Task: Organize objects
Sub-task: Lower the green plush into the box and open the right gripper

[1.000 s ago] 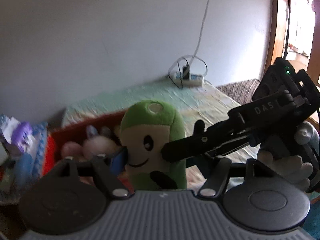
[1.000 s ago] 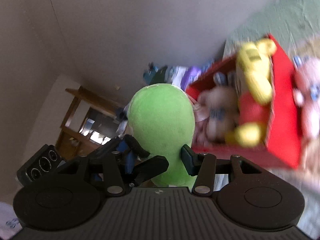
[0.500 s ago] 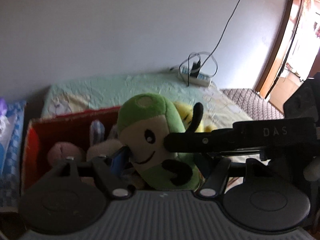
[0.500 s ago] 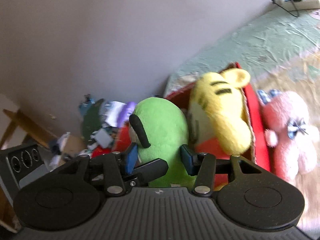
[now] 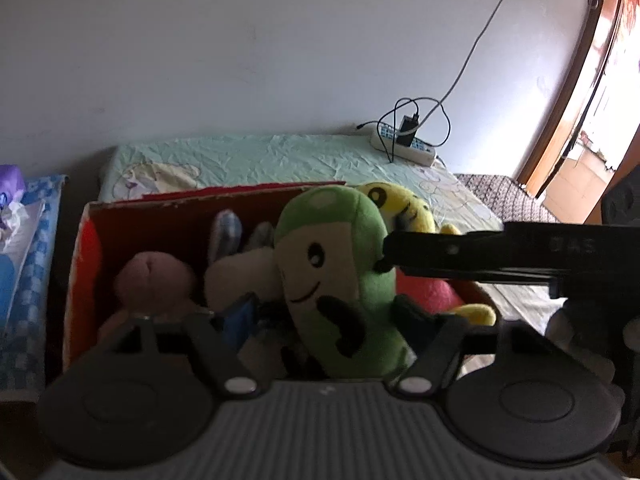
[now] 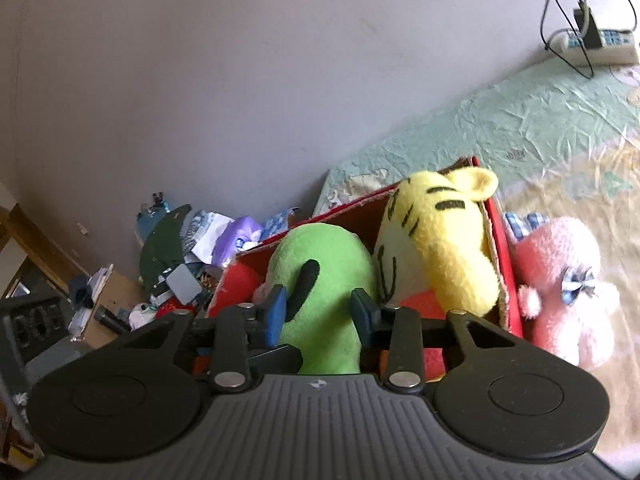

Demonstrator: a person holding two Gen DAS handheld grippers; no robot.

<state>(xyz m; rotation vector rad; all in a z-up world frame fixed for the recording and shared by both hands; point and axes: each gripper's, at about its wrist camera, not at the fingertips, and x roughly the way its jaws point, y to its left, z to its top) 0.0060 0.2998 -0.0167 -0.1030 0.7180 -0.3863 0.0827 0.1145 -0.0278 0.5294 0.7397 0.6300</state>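
Observation:
A green plush with a smiling cream face hangs over the open red box, tilted. Both grippers hold it: my left gripper is shut on its lower body, and my right gripper is shut on its back. The right gripper's finger crosses the left wrist view from the right. Inside the box lie a yellow striped tiger plush, a pink plush and a beige plush.
A pink plush with a blue bow lies on the bed outside the box's right wall. A power strip with cables sits at the bed's far edge by the wall. Clutter is piled left of the box. A doorway is at right.
Both grippers have carried the green plush from up in the air down over the red box. It now tilts and sits low among the toys.

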